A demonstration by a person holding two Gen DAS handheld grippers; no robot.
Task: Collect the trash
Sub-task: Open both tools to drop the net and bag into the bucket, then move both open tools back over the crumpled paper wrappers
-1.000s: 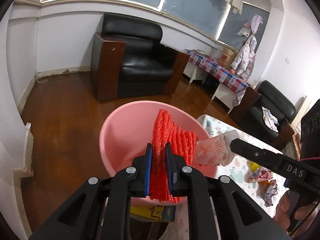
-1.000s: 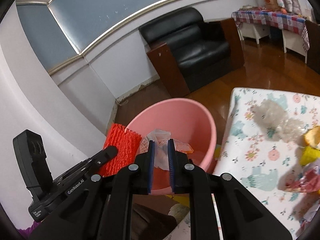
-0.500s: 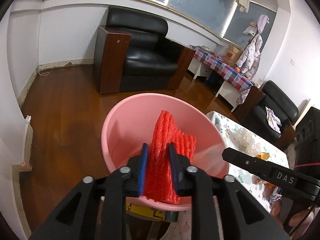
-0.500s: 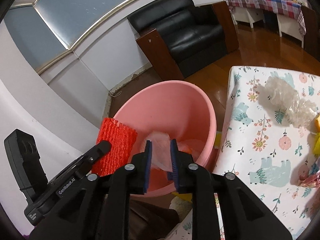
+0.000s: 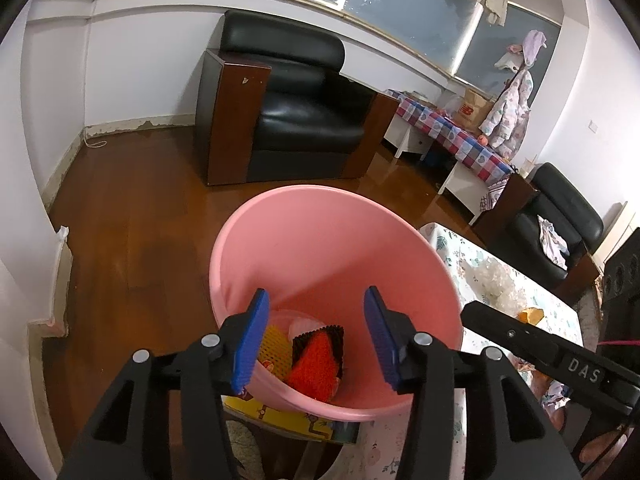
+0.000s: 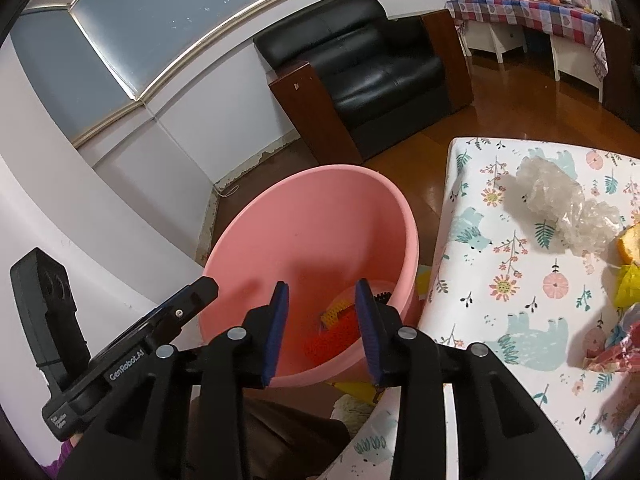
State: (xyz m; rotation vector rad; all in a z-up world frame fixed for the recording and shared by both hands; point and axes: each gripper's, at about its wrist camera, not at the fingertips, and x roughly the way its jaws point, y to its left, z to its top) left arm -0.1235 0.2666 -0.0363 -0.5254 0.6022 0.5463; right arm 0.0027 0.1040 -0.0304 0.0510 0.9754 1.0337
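A pink bucket stands on the floor beside the table; it also shows in the right wrist view. Red foam netting lies at its bottom with a yellow net and a pale wrapper; the red netting also shows in the right wrist view. My left gripper is open and empty above the bucket's near rim. My right gripper is open and empty above the bucket. Crumpled clear plastic, orange peel and a yellow scrap lie on the table.
The table has a floral cloth to the right of the bucket. More wrappers lie at its right edge. A black armchair stands behind on the wooden floor. A white wall is at the left.
Both grippers opened over the bucket. The red netting dropped from the left gripper and the pale wrapper from the right; both now lie inside the bucket.
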